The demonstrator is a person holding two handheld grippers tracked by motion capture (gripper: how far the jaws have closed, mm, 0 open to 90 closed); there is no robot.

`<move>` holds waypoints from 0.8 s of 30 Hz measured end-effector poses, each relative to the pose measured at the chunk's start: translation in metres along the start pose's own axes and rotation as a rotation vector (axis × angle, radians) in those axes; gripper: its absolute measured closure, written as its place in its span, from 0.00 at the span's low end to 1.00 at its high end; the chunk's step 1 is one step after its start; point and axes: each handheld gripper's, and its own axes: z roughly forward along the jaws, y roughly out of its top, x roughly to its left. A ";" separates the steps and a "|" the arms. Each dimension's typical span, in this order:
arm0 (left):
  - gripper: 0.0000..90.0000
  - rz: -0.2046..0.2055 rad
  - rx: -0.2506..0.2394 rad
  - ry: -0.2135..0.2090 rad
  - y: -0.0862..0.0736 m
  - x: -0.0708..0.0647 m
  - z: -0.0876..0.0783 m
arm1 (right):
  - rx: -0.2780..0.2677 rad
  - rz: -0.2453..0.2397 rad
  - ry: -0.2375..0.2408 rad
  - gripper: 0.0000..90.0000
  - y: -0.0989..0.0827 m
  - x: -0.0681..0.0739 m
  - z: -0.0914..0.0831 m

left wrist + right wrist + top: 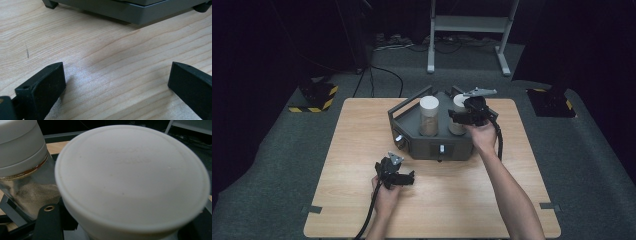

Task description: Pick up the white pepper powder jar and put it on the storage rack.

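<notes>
A: High view has the right-hand jar (458, 116) standing upright in the grey holder (432, 145) at the far middle of the wooden table (362, 150), just beside a second white-lidded jar (429, 116)

B: Right gripper view adds the close detail: its white lid (130, 177) looms large, and the neighbouring jar (23, 170) holds a tan powder behind clear glass

A: And the right gripper (462, 116)?

B: From above it sits at that jar's upper part. Its jaws are drawn in about as far as they go, pinching the jar just under the lid; one black jaw shows at the lid's lower left

A: The left gripper (404, 179)?

B: Well apart, near the table's front. Left gripper view shows its jaws spread wide over bare wood, nothing between them, the holder's base (135, 12) beyond
</notes>
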 end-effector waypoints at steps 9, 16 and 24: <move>0.01 0.006 0.008 0.000 0.001 0.001 -0.001 | -0.014 0.016 0.013 0.22 -0.002 -0.002 -0.001; 0.01 0.004 0.006 0.000 0.001 0.000 0.000 | -0.043 0.054 0.048 0.07 -0.005 -0.011 -0.004; 0.01 -0.001 0.002 -0.001 0.000 0.000 0.000 | -0.056 0.087 0.139 0.04 -0.010 -0.032 -0.009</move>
